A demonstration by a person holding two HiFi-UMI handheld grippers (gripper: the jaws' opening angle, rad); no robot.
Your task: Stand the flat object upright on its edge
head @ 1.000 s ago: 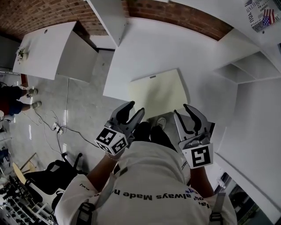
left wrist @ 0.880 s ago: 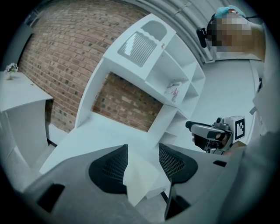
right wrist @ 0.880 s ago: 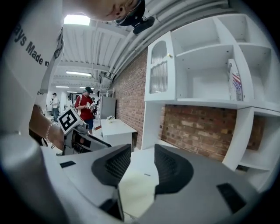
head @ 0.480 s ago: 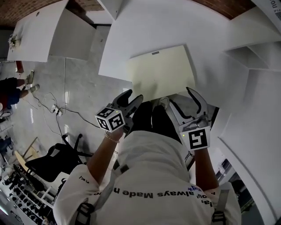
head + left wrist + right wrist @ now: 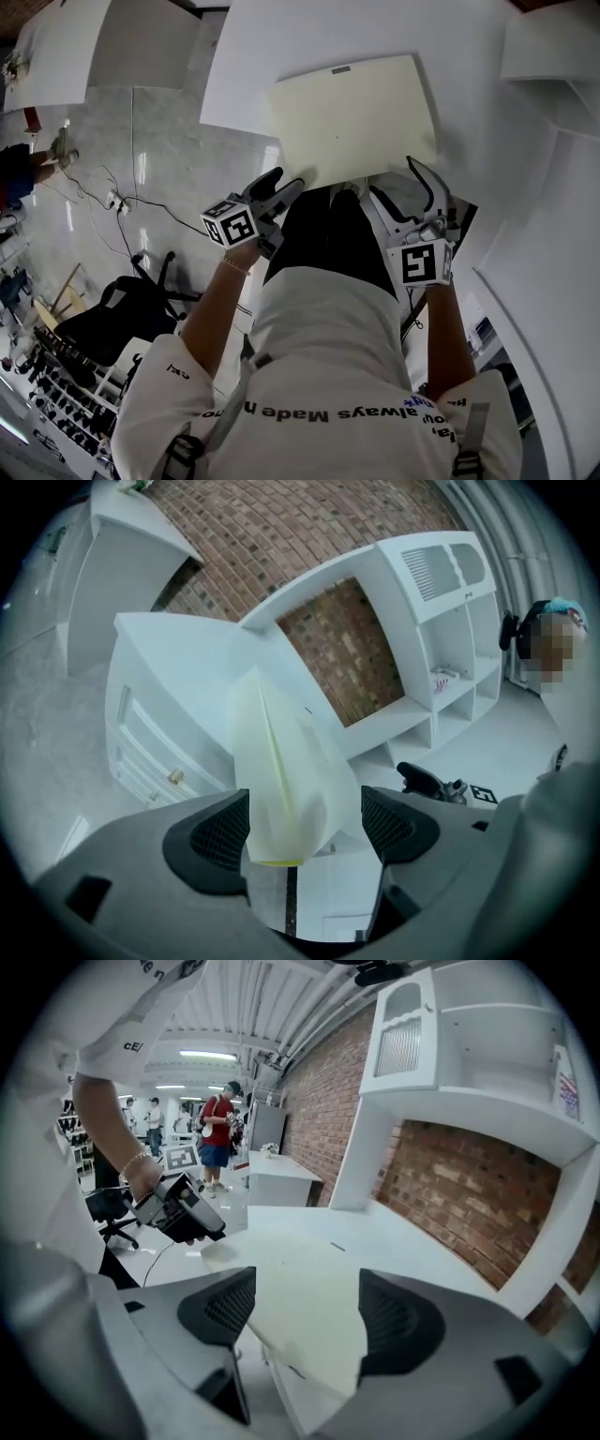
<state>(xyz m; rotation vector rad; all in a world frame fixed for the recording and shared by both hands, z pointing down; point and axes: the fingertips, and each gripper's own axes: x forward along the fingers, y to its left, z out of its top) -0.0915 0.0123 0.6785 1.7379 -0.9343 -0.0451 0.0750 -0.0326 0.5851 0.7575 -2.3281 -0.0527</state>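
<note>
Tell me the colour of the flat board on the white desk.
The board is plain pale cream-yellow; the head view shows it best.

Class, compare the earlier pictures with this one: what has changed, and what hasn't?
Both came down to the cream board, jaws opening: the left gripper now straddles its corner, the right gripper its near edge. Neither grips. The board stays flat on the table.

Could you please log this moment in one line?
board: flat on table; left gripper: jaws just opening, board corner between, ungripped; right gripper: jaws just opening, board edge between, ungripped
</note>
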